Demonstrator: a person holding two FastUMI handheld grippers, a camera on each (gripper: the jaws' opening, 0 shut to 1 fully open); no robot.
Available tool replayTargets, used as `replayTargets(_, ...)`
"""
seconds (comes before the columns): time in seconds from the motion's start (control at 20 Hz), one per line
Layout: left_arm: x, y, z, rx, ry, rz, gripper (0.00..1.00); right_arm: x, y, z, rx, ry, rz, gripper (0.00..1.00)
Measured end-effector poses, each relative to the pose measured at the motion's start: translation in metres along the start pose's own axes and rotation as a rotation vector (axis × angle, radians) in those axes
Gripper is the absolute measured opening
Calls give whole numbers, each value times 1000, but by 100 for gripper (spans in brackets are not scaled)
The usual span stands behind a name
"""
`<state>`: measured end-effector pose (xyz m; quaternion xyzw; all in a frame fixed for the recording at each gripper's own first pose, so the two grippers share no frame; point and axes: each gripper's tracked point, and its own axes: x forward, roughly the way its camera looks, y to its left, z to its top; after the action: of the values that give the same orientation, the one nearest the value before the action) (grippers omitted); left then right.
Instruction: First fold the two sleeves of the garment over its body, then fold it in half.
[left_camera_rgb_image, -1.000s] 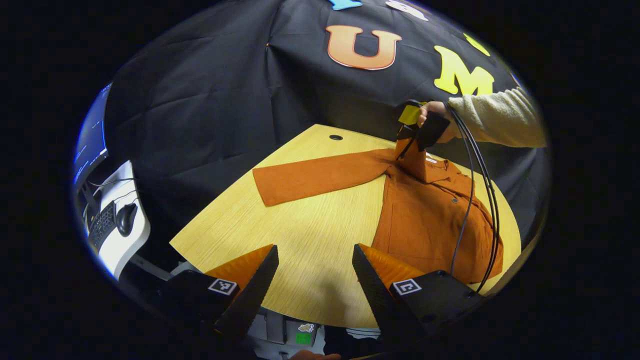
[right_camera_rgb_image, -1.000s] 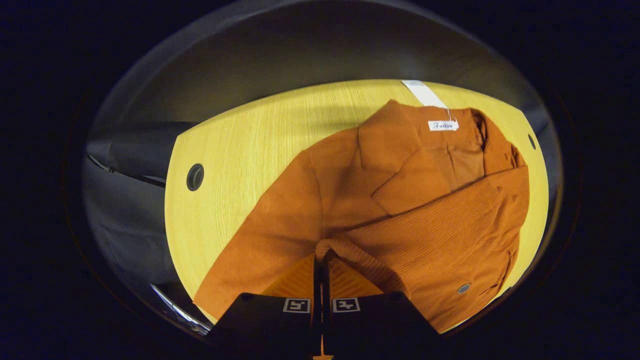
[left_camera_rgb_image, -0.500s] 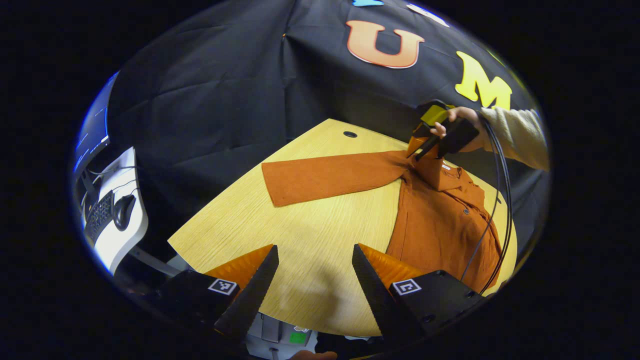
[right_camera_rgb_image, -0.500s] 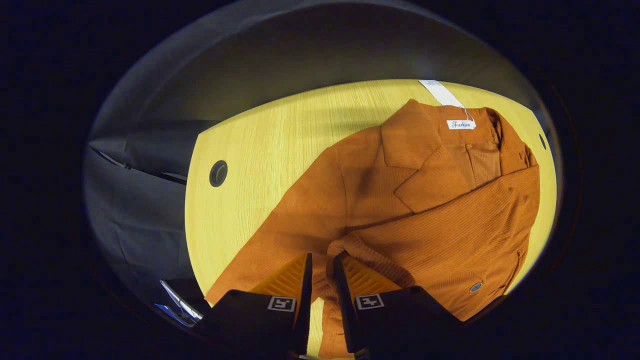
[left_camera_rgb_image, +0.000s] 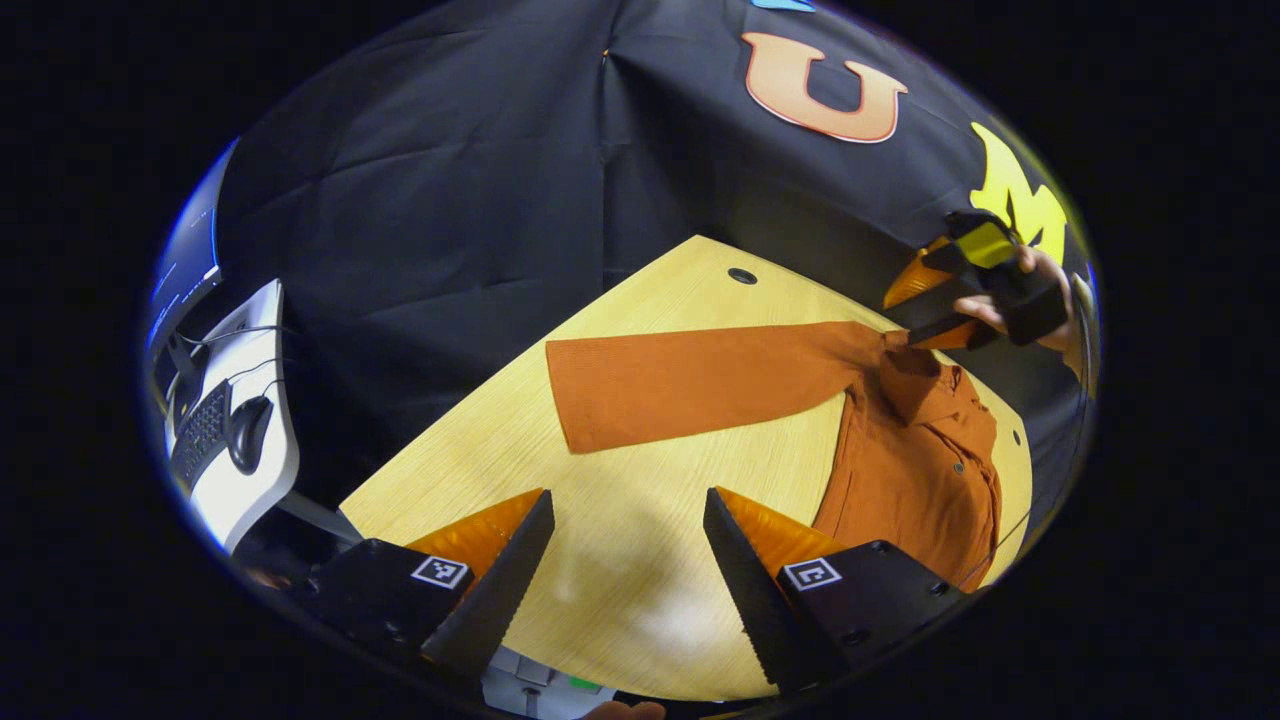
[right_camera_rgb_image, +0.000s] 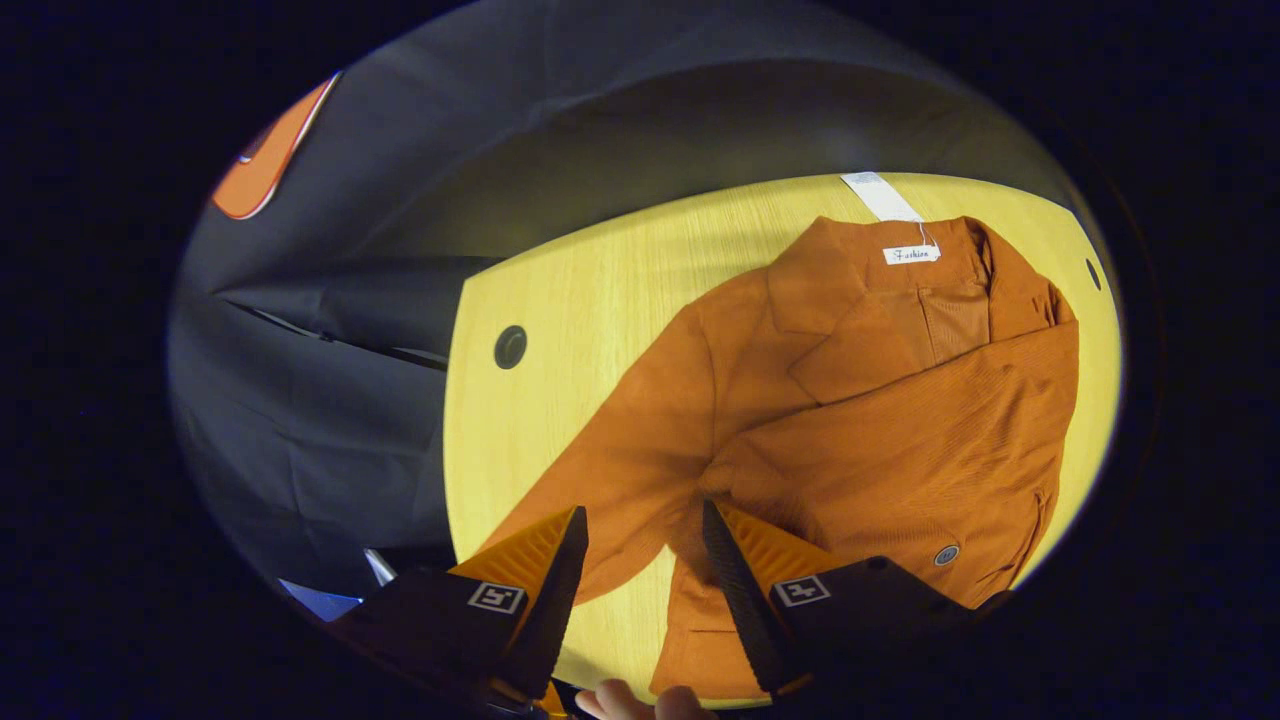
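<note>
**Both grippers released, jacket flat on table**

Your left gripper (left_camera_rgb_image: 625, 560) hangs with fingers spread, holding nothing, over the pale wooden table (left_camera_rgb_image: 640, 560) at lower centre. The rust-orange corduroy jacket (left_camera_rgb_image: 915, 480) lies at right, one sleeve (left_camera_rgb_image: 700, 385) stretched leftward. Your right gripper (right_camera_rgb_image: 640, 570) is likewise released, fingers apart above the jacket's folded sleeve (right_camera_rgb_image: 900, 450), lower centre of its view.

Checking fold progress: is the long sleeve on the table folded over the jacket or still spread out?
Spread out. The sleeve lies flat across the table, pointing away from the jacket.
</note>
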<state>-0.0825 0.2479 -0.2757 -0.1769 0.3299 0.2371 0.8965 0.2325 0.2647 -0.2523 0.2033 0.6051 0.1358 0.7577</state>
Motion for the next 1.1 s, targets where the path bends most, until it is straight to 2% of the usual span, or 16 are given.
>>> replayTargets(0.05,5,0,5,-23,3,9,98,-10,4,0,6,-7,39,75)
replayTargets(0.25,30,17,34,-29,-8,77,98,-44,-20,-13,-52,-14,20,75)
replayTargets(0.4,56,27,53,-62,25,94,98,-71,-46,-34,-77,-4,28,75)
replayTargets(0.6,91,46,58,-133,118,131,98,-108,-78,-45,-10,-33,83,75)
replayTargets(0.8,118,47,44,-213,239,123,99,-133,-125,-67,22,-40,66,75)
replayTargets(0.95,126,49,51,-191,270,139,98,-149,-156,-86,52,-48,51,75)
replayTargets(1.1,134,52,56,-181,328,172,91,-162,-184,-102,130,-37,50,75)
